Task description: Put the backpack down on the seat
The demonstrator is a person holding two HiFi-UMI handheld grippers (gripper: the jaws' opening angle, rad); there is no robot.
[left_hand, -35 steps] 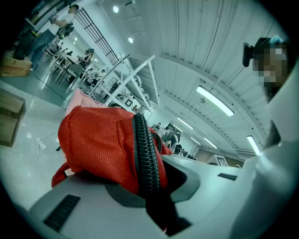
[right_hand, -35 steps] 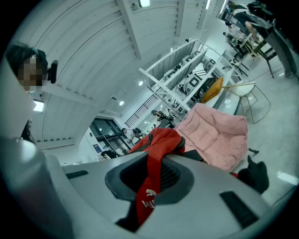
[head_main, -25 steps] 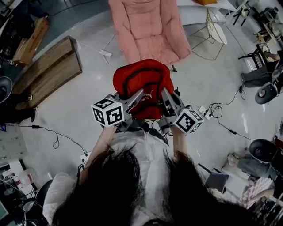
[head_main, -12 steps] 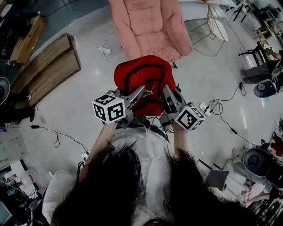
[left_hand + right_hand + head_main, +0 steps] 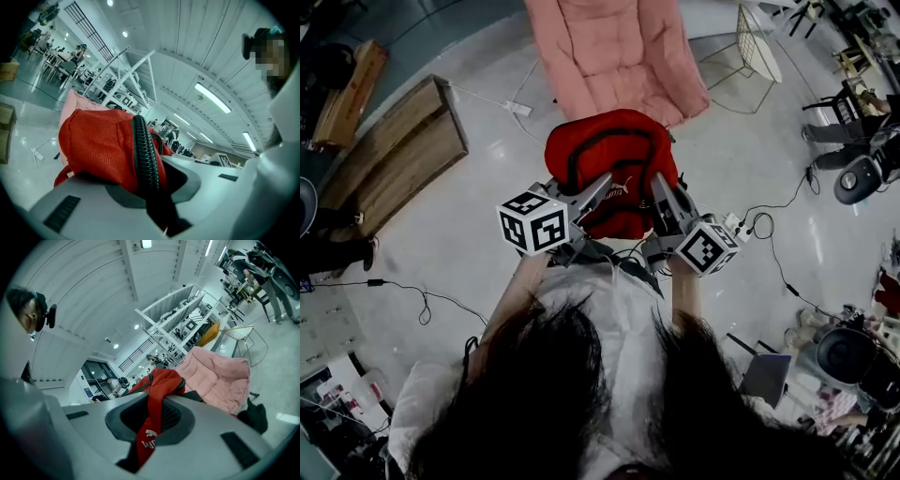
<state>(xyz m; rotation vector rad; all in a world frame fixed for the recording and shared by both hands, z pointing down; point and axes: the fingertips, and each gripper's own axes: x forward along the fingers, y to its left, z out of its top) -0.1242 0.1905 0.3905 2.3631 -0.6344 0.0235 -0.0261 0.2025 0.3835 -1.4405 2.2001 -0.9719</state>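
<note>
A red backpack (image 5: pixel 609 159) with black zips hangs in the air in front of the person, just short of a pink padded seat (image 5: pixel 614 52). My left gripper (image 5: pixel 602 185) is shut on the backpack's left side, and in the left gripper view the fabric and a black zip (image 5: pixel 143 154) are pinched between the jaws. My right gripper (image 5: pixel 660 187) is shut on a red strap (image 5: pixel 157 413) with white lettering. The pink seat (image 5: pixel 218 380) lies beyond the bag in the right gripper view. The backpack's underside is hidden.
A low wooden platform (image 5: pixel 394 150) lies on the floor at the left. A power strip (image 5: pixel 520 110) and cables (image 5: pixel 769 248) run over the floor. A wire-frame chair (image 5: pixel 757 52) stands right of the pink seat. Office chairs and seated people fill the right edge.
Both grippers and the backpack have shifted a little forward, closer to the pink seat. The grips have not changed.
</note>
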